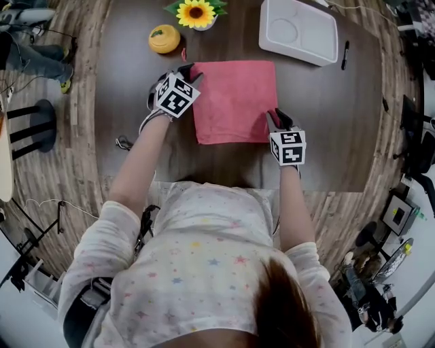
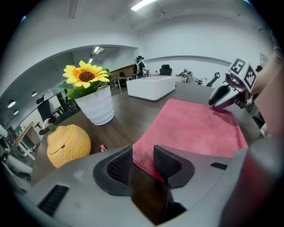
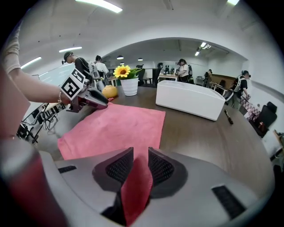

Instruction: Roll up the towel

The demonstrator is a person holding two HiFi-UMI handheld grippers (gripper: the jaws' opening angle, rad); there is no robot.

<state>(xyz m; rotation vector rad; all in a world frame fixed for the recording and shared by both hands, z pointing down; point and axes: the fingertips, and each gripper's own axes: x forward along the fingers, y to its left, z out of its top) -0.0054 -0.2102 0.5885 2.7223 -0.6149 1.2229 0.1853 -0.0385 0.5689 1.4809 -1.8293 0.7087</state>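
Right gripper (image 1: 277,119) bites the towel (image 1: 234,102) at its near-right edge, left gripper (image 1: 185,73) at the far-left corner — both jaws clamped on cloth, probably to tension it for rolling.

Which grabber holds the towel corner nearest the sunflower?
The left gripper, clamped on the pink cloth towel's far corner; the right gripper pinches the near corner instead.

Dark brown wooden table (image 1: 326,129) on striped wood-plank floor (image 1: 88,156). Black round stool (image 1: 42,119) at left. White walls (image 2: 199,40), long ceiling strip lights (image 3: 100,5). Possibly a black office chair (image 3: 266,116) at far right, blurry.
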